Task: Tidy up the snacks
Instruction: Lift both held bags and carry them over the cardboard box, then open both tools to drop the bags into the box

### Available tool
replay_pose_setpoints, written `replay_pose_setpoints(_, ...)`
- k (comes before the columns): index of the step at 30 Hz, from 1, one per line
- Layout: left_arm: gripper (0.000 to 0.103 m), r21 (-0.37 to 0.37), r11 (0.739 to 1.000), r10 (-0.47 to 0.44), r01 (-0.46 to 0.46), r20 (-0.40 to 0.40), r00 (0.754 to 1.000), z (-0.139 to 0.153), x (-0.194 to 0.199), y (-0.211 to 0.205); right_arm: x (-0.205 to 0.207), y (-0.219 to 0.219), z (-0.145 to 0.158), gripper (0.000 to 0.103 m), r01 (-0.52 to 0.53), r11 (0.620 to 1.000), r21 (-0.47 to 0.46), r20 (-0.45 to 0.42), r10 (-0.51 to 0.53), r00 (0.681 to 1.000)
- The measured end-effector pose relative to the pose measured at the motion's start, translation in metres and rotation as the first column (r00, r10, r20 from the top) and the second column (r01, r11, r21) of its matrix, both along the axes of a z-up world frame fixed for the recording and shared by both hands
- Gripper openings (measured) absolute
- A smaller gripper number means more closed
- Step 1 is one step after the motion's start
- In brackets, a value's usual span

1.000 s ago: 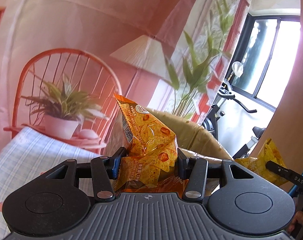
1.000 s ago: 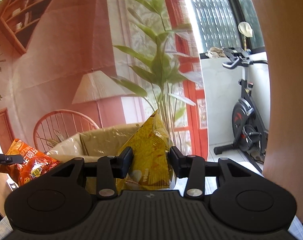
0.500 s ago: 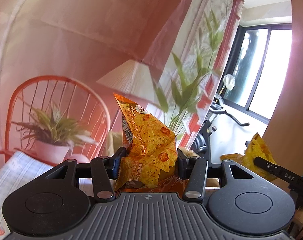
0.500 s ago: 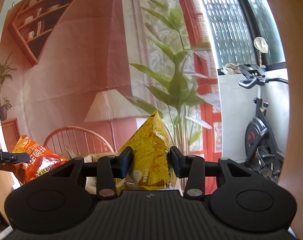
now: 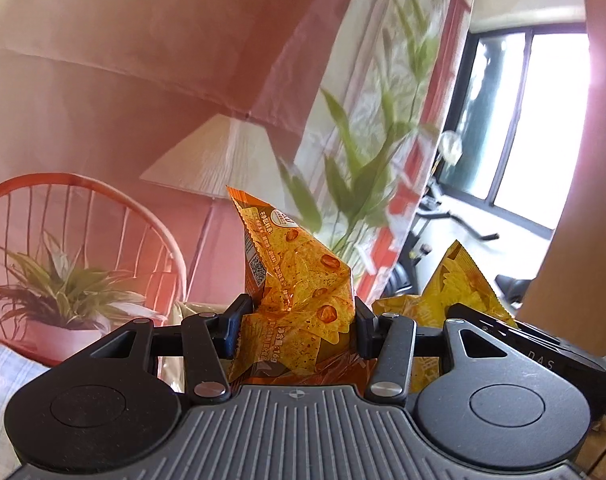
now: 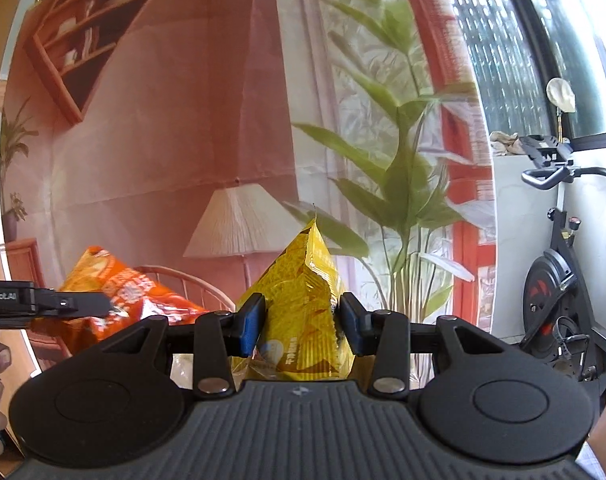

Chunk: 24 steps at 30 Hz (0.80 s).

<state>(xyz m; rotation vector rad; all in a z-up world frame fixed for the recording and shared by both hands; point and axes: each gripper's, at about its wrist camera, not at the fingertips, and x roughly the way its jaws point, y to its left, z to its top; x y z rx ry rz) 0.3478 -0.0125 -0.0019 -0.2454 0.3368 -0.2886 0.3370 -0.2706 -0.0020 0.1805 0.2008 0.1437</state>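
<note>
Left claw is clamped on the orange snack bag, pads biting the bag's lower half on both sides so the sealed top stands up and the contents hang free instead of getting crushed. Bag is lifted clear, nothing under it that I can see; the printed backdrop of a chair and lamp fills the view behind. Right claw is closed the same way on the yellow snack bag, narrow gap set by the bag's thickness, top corner pointing up. Both claws are side by side at about the same height: from the right camera the orange bag sits off to my left, from the left camera the yellow bag sits just right. My read: both bags are mid-carry toward wherever they get sorted; no bin or counter is in view, so I can't tell the drop spot. Exercise bike at far right, well apart.
</note>
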Motion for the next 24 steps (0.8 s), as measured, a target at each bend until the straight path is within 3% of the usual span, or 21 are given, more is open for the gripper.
replay_pose_setpoints(9, 0.055, 0.118, 0.993, -0.012, 0.031, -0.155, 0.988, -0.038, 0.056, -0.023, 0.053, -0.006, -0.053, 0.044, 0.039, 0.997, 0.063, -0.201, -0.026, 0.979)
replay_pose_setpoints(17, 0.059, 0.131, 0.988, -0.051, 0.083, -0.23, 0.972, -0.061, 0.076, -0.032, 0.067, 0.007, -0.08, 0.047, 0.029, 0.998, 0.05, -0.306, -0.012, 0.952)
replay_pose_setpoints(20, 0.069, 0.141, 0.987, -0.038, 0.074, -0.239, 0.97, -0.063, 0.08, -0.031, 0.069, 0.009, -0.083, 0.052, 0.032, 0.998, 0.051, -0.325, -0.014, 0.946)
replay_pose_setpoints(24, 0.069, 0.152, 0.986, -0.034, 0.07, -0.227, 0.973, -0.057, 0.074, -0.027, 0.063, 0.008, -0.08, 0.065, 0.043, 0.998, 0.051, -0.317, -0.025, 0.948)
